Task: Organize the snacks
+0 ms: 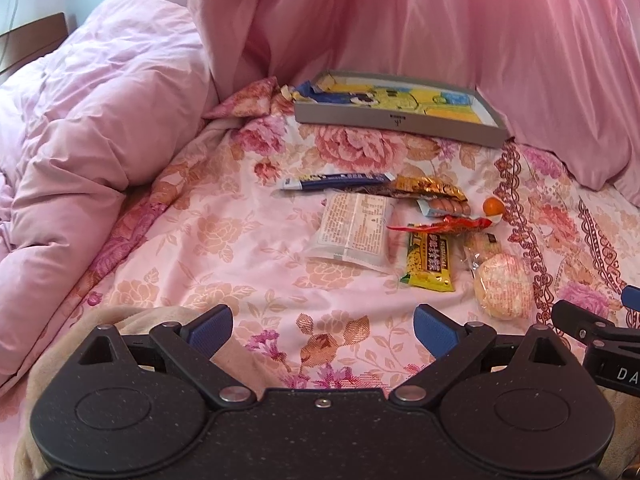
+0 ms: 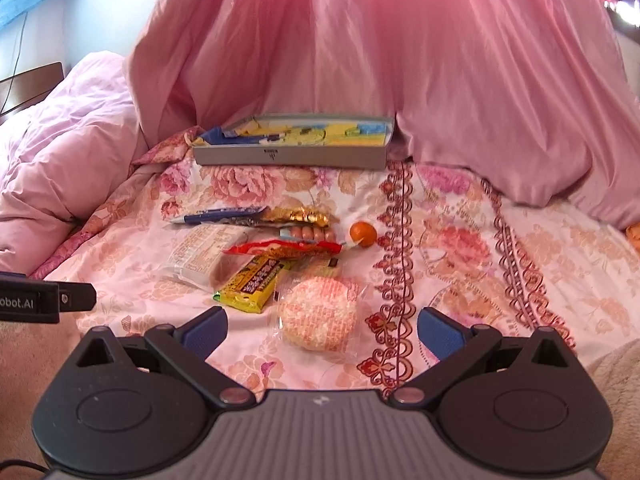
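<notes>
A bunched pink quilt (image 1: 92, 152) rises to the left of the left gripper (image 1: 323, 330), whose jaws stand wide apart over bare flowered bedsheet (image 1: 224, 240) with nothing between them. Ahead of those jaws and slightly right lies the heap of snacks: a white packet (image 1: 354, 230) nearest the middle, a blue stick pack (image 1: 338, 181) beyond it, a yellow bar (image 1: 430, 260) to its right, a red wrapper (image 1: 440, 225) across the bar's far end, and a small orange fruit (image 1: 494, 206) at the heap's right edge. A round cake in clear wrap (image 1: 504, 286) lies just ahead of the right finger.

Farther ahead a grey tray (image 1: 400, 120) sits against hanging pink fabric (image 1: 440, 20), well apart from the heap.

The right gripper (image 2: 322, 330) also has its jaws wide apart, gripping nothing; the round cake lies between and just ahead of its fingers. To the right of them the sheet runs open, crossed by dark red embroidered bands (image 2: 394, 264).
</notes>
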Motion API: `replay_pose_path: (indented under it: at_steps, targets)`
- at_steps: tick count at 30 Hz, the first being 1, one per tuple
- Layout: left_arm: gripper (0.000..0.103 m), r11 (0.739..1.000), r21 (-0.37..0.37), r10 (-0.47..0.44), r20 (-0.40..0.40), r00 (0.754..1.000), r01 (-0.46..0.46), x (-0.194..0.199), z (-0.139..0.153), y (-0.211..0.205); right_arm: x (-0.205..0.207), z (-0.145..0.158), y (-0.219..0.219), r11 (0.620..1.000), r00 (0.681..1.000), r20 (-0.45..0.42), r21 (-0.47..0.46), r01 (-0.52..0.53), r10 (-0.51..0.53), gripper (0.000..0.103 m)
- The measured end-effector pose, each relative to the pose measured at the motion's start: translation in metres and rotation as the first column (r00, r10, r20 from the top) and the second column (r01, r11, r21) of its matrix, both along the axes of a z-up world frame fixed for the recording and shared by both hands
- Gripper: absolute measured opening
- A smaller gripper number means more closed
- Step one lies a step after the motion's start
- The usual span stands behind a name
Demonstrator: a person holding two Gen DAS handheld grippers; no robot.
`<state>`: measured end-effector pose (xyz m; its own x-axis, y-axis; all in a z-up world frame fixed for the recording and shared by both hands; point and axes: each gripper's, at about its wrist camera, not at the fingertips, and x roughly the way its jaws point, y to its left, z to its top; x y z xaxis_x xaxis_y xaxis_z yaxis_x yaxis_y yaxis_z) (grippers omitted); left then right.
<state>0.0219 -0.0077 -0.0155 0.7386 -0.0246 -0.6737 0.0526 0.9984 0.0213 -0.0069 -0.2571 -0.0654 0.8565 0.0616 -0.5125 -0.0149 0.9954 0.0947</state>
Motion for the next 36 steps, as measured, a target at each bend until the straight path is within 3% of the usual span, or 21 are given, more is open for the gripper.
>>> replay_pose_path:
  at_steps: [5,10,12,16,25,32,36]
  targets:
    - [0.097,0.998,-0.025,-0.050,-0.035,0.998,0.049,0.028,-0.006,-0.003,0.025,-0.005,-0.005,0.999,0.997,-0.062,0.032,-0.040,0.042,0.103]
    - [0.096,0.990,-0.085,-0.117,-0.052,0.992,0.112,0.064,-0.017,-0.009,0.069,-0.024,-0.014,0.988,0.956,-0.260,0.109,-0.112,0.137,0.103]
    - [0.096,0.988,-0.097,-0.127,-0.063,0.990,0.120,0.078,-0.022,-0.013,0.081,-0.031,-0.017,0.987,0.946,-0.294,0.118,-0.105,0.136,0.103]
    - [0.095,0.982,-0.093,-0.171,-0.098,0.980,0.162,0.106,-0.033,-0.026,0.101,-0.038,-0.014,0.997,0.957,-0.278,0.028,-0.078,0.083,0.103]
    - [0.091,0.934,-0.185,-0.336,-0.153,0.929,0.307,0.150,-0.054,-0.050,0.131,-0.069,-0.006,0.995,0.934,-0.344,0.029,-0.095,0.099,0.103]
    - [0.081,0.914,-0.148,-0.403,-0.203,0.892,0.379,0.157,-0.068,-0.071,0.136,-0.068,-0.015,0.999,0.945,-0.325,-0.015,-0.033,0.026,0.102]
    - [0.072,0.907,-0.118,-0.421,-0.226,0.879,0.404,0.161,-0.075,-0.080,0.143,-0.061,-0.033,0.999,0.947,-0.319,-0.022,-0.045,0.036,0.093]
